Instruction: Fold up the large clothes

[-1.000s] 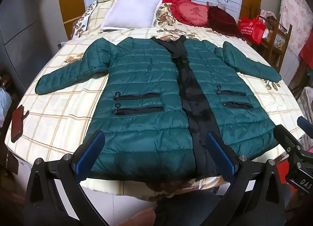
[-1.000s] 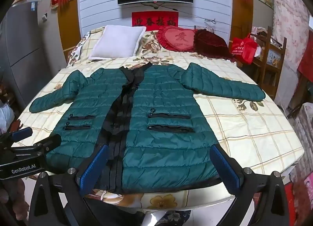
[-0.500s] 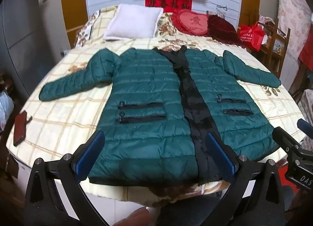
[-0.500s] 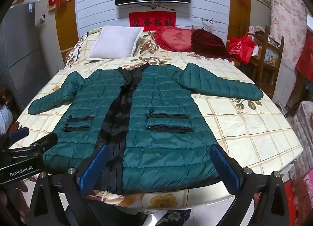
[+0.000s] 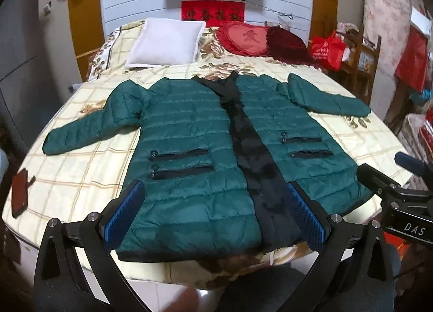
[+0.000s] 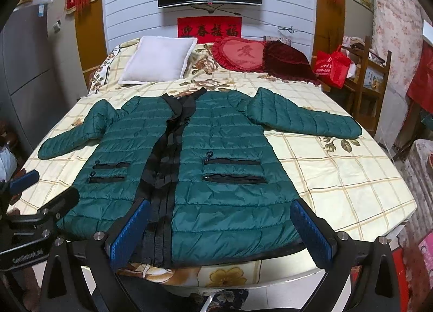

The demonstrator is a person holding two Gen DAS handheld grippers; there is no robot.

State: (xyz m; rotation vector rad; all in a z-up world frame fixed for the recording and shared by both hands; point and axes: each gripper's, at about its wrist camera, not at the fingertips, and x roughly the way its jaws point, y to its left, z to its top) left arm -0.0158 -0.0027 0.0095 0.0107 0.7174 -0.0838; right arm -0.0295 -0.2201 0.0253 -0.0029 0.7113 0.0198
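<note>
From the left wrist camera, a dark green quilted puffer coat with a black front placket point(image 5: 194, 149) lies flat and face up on a round bed covered in a cream plaid sheet with floral print point(image 5: 81, 174). Its long axis runs from the hem at the near edge of the bed to the collar, which points toward the headboard wall; both sleeves are spread sideways and slightly toward the near edge. Horizontal stitched channels give the shell a ribbed, faintly glossy look, and two black zip pockets sit on each front panel. The left gripper point(image 5: 213, 212) hangs above the hem with its blue ridged pads point(image 5: 123, 210) spread wide, gripping nothing. A dark red flat phone-like object point(image 5: 20, 193) lies on the sheet near the left rim. The right gripper point(image 5: 389, 176) shows at the right edge; from here I cannot tell how its jaws stand.

From the right wrist camera, the same coat point(image 6: 224, 176) keeps that hem-near, collar-far lie. The right gripper point(image 6: 220, 231) is spread apart over the hem, empty. A white square pillow point(image 6: 159, 59) and a red heart-shaped frilled cushion point(image 6: 239, 53) rest near the headboard.
</note>
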